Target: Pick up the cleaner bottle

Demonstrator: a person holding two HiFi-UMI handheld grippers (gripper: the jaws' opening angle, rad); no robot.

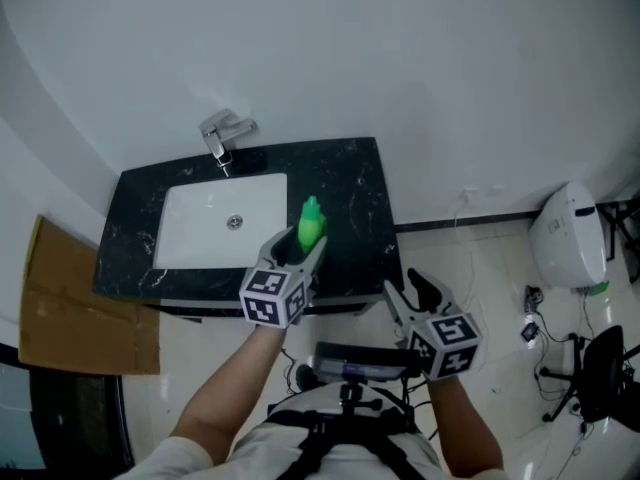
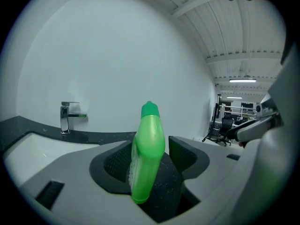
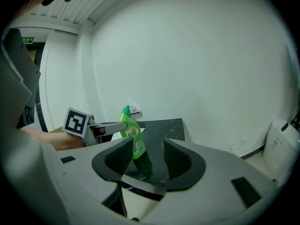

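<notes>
On countertop (image 1: 350, 183), green AXE-labelled cleaner bottle (image 3: 132, 138), between spread left tool (image 1: 302, 243), right tool (image 1: 410, 288) spread

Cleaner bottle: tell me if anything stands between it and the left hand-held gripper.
Nothing visible does. The bottle stands upright on the counter, right of the sink, between the open jaws of the left hand-held gripper, with a gap showing beside it on one side.
</notes>
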